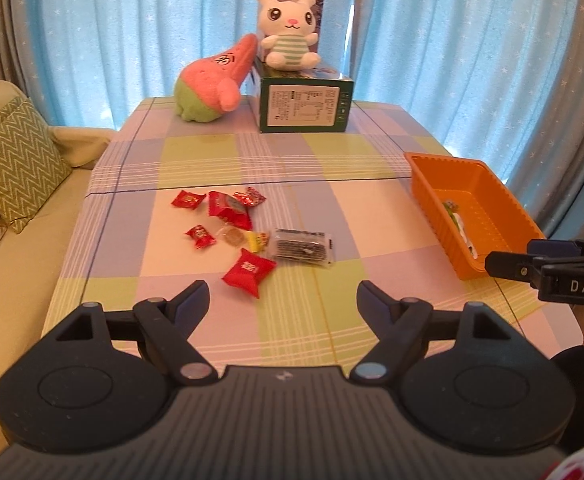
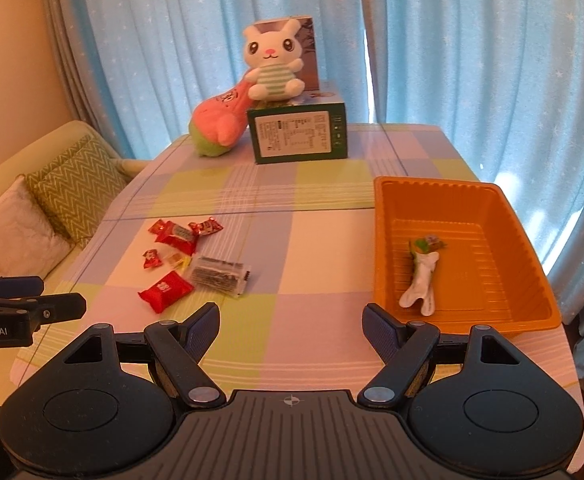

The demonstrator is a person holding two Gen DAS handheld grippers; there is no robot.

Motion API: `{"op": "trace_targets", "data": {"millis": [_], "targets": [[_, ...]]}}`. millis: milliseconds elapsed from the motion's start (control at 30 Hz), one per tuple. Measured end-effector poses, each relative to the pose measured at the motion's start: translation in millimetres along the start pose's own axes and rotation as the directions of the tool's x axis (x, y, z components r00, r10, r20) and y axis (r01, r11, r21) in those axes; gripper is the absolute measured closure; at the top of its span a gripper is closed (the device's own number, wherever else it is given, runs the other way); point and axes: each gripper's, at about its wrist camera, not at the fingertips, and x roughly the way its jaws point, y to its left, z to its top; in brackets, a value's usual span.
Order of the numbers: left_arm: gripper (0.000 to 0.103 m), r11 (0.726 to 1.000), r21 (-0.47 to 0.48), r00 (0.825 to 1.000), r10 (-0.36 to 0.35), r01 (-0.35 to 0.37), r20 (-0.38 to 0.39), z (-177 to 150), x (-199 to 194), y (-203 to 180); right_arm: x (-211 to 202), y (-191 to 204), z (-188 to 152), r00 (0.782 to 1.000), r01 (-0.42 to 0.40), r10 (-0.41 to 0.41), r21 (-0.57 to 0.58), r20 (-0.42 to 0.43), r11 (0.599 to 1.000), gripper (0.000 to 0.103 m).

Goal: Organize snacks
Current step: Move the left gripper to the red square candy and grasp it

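Several wrapped snacks lie in a loose pile point(image 1: 228, 220) on the checked tablecloth, among them a red packet point(image 1: 248, 269) nearest me and a dark clear-wrapped pack point(image 1: 301, 246). The pile also shows in the right wrist view point(image 2: 184, 256). An orange tray point(image 2: 383, 240) at the right holds a white and green snack point(image 2: 421, 276); the tray also shows in the left wrist view point(image 1: 423, 184). My left gripper point(image 1: 283, 296) is open and empty, just short of the red packet. My right gripper point(image 2: 290, 320) is open and empty, left of the tray's near corner.
A green box point(image 1: 303, 106) with a white bunny plush point(image 1: 288, 28) on top stands at the table's far edge, a pink and green plush point(image 1: 212, 80) leaning beside it. A sofa with cushions point(image 1: 16, 160) is at the left. Blue curtains hang behind.
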Motion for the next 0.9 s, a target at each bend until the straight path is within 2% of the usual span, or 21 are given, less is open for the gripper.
{"op": "trace_targets", "data": {"millis": [467, 900], "targets": [[0.024, 0.999, -0.001, 0.999, 0.037, -0.037, -0.031, -13, 12, 27, 18, 14, -6, 1.0, -0.026, 0.026, 0.002, -0.009, 1.0, 0.025], [0.026, 0.995, 0.093, 0.995, -0.011, 0.021, -0.102, -4, 67, 37, 62, 21, -7, 0.998, -0.047, 0.045, -0.043, -0.046, 0.998, 0.025]]}}
